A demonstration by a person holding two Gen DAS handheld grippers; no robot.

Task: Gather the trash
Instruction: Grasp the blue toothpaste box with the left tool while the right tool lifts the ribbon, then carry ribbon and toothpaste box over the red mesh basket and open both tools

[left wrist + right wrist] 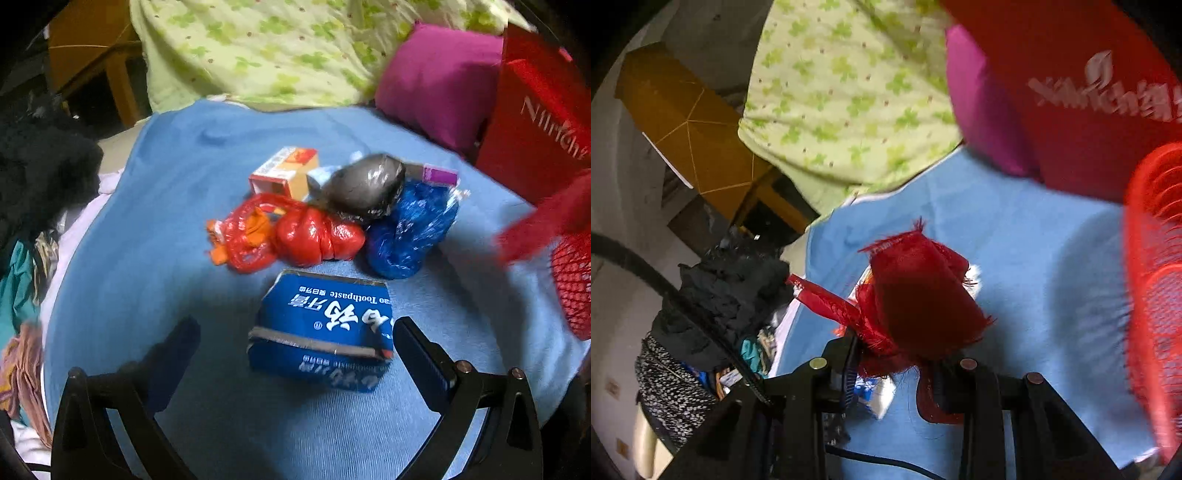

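A pile of trash lies on a blue cloth [155, 206]: a blue toothpaste box [321, 328], a red plastic bag [288, 236], a blue plastic bag [410, 229], a grey-black wrapped lump [365, 184] and a small red and yellow carton [284, 171]. My left gripper [295, 343] is open, its fingers on either side of the toothpaste box. My right gripper [897, 365] is shut on a piece of red ribbon fabric [919, 295] and holds it above the cloth [1034, 258]. A red mesh basket [1152, 288] stands at the right; it also shows in the left wrist view [572, 280].
A red paper bag [535, 122] and a magenta cushion [439, 81] stand at the back right. A green flowered quilt [258, 48] lies behind the cloth. Dark clothes [40, 166] are heaped at the left, with a wooden stool [96, 48] beyond.
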